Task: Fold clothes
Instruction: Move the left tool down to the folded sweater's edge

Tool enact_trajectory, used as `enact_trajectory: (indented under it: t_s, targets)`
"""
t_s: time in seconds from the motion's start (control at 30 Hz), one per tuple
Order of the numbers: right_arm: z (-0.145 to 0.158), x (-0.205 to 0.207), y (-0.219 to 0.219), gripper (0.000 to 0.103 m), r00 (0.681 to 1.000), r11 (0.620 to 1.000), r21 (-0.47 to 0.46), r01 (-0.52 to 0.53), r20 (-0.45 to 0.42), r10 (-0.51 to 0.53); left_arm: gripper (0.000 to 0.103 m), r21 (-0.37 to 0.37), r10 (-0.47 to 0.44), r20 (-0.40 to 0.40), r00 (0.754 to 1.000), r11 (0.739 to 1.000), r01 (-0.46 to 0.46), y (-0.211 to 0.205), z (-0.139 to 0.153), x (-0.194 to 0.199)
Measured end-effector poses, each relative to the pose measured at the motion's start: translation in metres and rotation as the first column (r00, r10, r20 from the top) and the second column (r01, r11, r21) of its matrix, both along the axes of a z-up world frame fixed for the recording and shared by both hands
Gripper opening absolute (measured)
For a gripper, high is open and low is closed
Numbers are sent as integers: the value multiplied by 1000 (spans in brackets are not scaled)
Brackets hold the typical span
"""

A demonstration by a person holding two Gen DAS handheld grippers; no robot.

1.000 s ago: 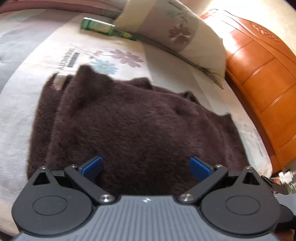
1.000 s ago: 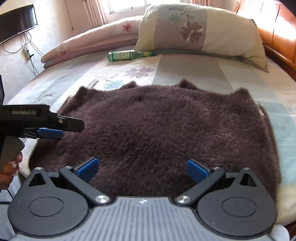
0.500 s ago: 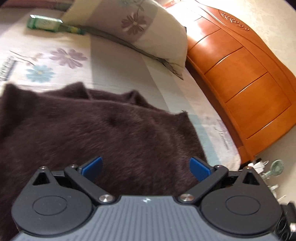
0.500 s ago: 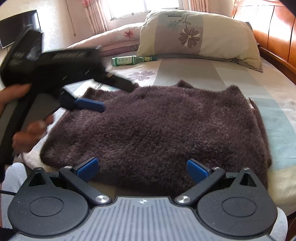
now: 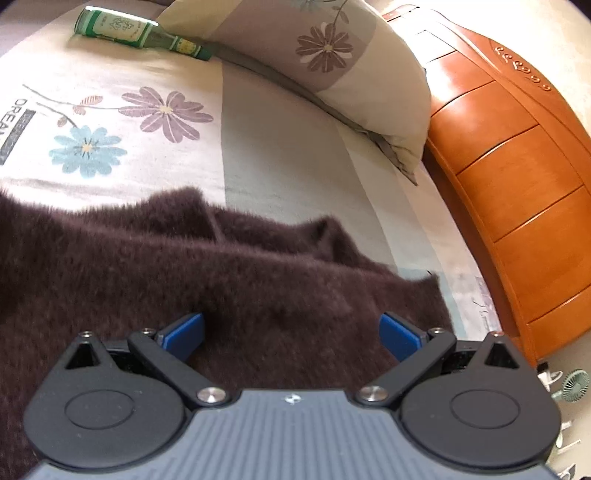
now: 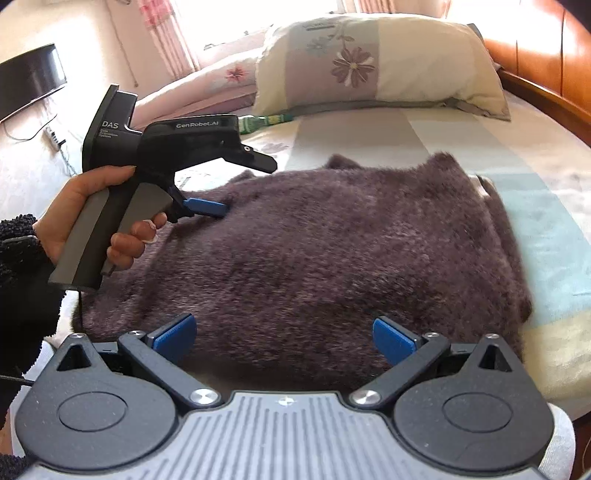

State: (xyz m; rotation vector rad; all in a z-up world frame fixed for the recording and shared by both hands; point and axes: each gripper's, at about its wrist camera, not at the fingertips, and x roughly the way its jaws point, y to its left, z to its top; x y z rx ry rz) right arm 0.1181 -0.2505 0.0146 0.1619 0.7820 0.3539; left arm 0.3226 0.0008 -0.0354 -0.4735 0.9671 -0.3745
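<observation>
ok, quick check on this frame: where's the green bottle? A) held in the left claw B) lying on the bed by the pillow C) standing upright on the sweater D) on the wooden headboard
B: the green bottle lies on its side on the bed sheet, its neck toward the pillow, well beyond the brown sweater; both claws are open and hold nothing.

green bottle (image 5: 138,35) beside floral pillow (image 5: 325,70).

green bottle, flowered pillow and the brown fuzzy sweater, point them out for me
green bottle (image 5: 122,31), left wrist view, on its label.
flowered pillow (image 6: 373,70), right wrist view, near the purple flower.
brown fuzzy sweater (image 6: 351,251), right wrist view, middle of its top layer.
</observation>
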Motion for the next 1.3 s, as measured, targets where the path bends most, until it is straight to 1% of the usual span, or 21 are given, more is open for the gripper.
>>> enact_trajectory:
  t_s: [0.03, 0.07, 0.13, 0.2, 0.27, 0.33, 0.4, 0.5, 0.53, 0.57, 0.63, 0.77, 0.83, 0.93, 0.97, 1.07, 1.13, 1.2, 1.23, 1.27, 1.3]
  targets:
    - [-1, 1, -2, 103, 1000, 1000, 4, 3, -3, -3, 100, 14, 3, 4, 1000, 1000, -3, -1, 1, 3]
    - [-2, 1, -3, 103, 1000, 1000, 7, 6, -5, -6, 100, 44, 6, 12, 1000, 999, -7, -4, 3, 5]
    - [-3, 1, -4, 103, 1000, 1000, 10, 9, -3, -9, 100, 74, 6, 7, 1000, 997, -6, -6, 7, 6]
    - [-3, 1, -4, 103, 1000, 1000, 14, 10, 1, -10, 100, 100, 6, 25, 1000, 995, -9, -6, 16, -3]
    - [-1, 0, -4, 103, 1000, 1000, 20, 10, 13, -10, 100, 121, -4, 65, 998, 993, -4, -3, 29, -20]
    - [1, 0, -4, 103, 1000, 1000, 26, 8, 27, -9, 100, 108, -1, 105, 994, 994, -10, 3, 38, -40]
    - [2, 0, 0, 103, 999, 1000, 31, 1, 34, -2, 100, 73, 19, 120, 993, 997, -28, 13, 44, -63]
    - [2, 0, 6, 103, 999, 999, 34, -20, 35, 19, 101, 38, 33, 119, 992, 999, -38, 23, 38, -89]
    - [1, 0, 9, 103, 999, 999, 29, -26, 34, 25, 101, 48, 37, 109, 993, 998, -43, 26, 32, -94]
    - [1, 0, 12, 103, 999, 999, 23, -31, 30, 30, 101, 63, 41, 85, 996, 997, -46, 28, 23, -95]
    - [0, 1, 19, 103, 999, 999, 9, -42, 19, 42, 100, 101, 69, 12, 998, 992, -70, 35, 3, -92]
    - [4, -3, 31, 103, 998, 997, -39, -60, 29, 61, 100, 105, 64, 74, 995, 992, -72, 42, 11, -100]
    - [6, -1, 35, 103, 997, 997, -43, -64, 36, 66, 100, 107, 62, 105, 993, 992, -73, 46, 16, -104]
    - [10, 10, 43, 103, 996, 997, -38, -73, 50, 75, 100, 132, 86, 157, 984, 985, -107, 56, 26, -114]
    - [12, 15, 48, 103, 995, 996, -46, -79, 56, 82, 100, 125, 93, 169, 981, 985, -115, 61, 28, -118]
    - [14, 27, 63, 103, 991, 992, -76, -101, 76, 106, 100, 81, 92, 172, 981, 991, -107, 73, 24, -124]
    - [14, 37, 73, 103, 987, 988, -85, -127, 88, 134, 100, 49, 94, 159, 983, 994, -103, 81, 16, -126]
    - [11, 48, 82, 103, 983, 985, -91, -145, 100, 154, 101, 23, 107, 115, 988, 994, -111, 90, 3, -125]
    - [9, 53, 85, 103, 983, 984, -94, -149, 96, 158, 101, 3, 112, 106, 988, 994, -113, 94, -3, -125]
    - [3, 59, 87, 103, 985, 984, -95, -150, 75, 157, 101, -16, 115, 97, 989, 993, -114, 98, -9, -124]
    - [-3, 65, 89, 103, 987, 984, -95, -150, 47, 155, 102, -35, 116, 107, 988, 993, -113, 100, -10, -125]
